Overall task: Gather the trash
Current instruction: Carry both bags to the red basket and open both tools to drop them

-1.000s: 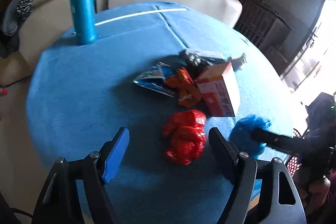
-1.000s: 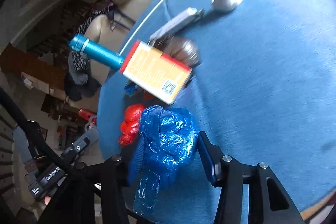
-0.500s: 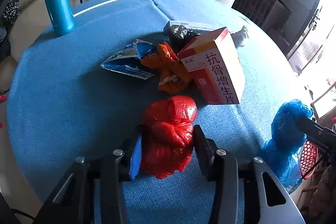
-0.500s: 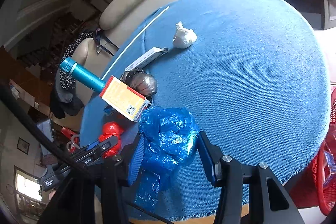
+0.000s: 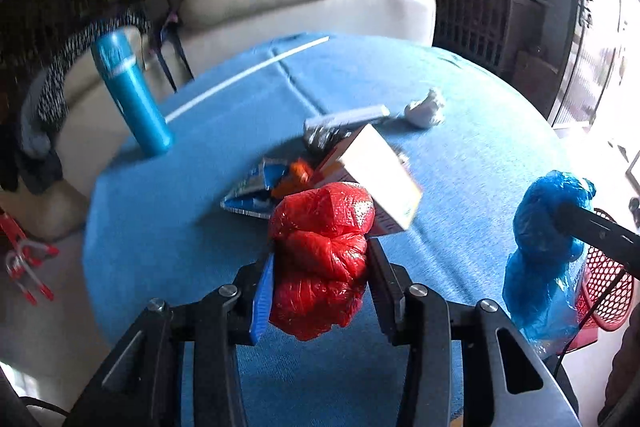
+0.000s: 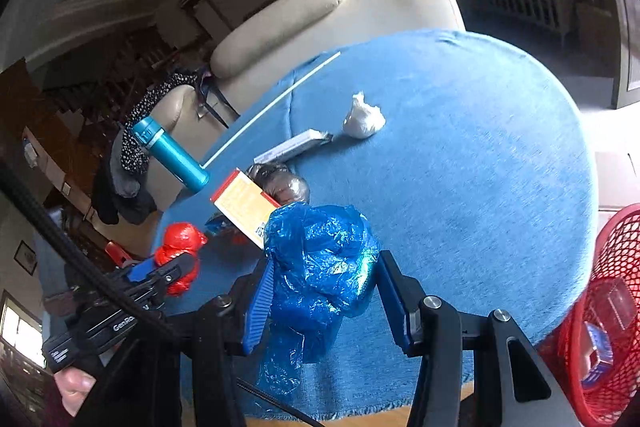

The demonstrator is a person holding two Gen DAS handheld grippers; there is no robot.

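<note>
My left gripper (image 5: 320,283) is shut on a crumpled red plastic bag (image 5: 322,255), lifted just off the round blue-clothed table (image 5: 460,179). My right gripper (image 6: 324,299) is shut on a crumpled blue plastic bag (image 6: 320,263), held above the table's near edge. The blue bag (image 5: 544,255) also shows at the right of the left wrist view, and the red bag (image 6: 180,247) at the left of the right wrist view. On the table lie a red and yellow carton (image 5: 376,175), snack wrappers (image 5: 264,187), a flat white box (image 5: 348,117), a dark shiny wad (image 6: 284,185) and a white paper ball (image 5: 424,107).
A red mesh basket (image 6: 612,311) stands on the floor by the table's right edge, with something inside. A teal flask (image 5: 132,95) stands upright at the table's far left. A cream sofa (image 5: 304,11) is behind the table. A hand (image 6: 76,387) holds the left gripper.
The left gripper moved up to the red bag, shut on it and lifted it. The right gripper rose and drew back with the blue bag, and the red basket came into view.
</note>
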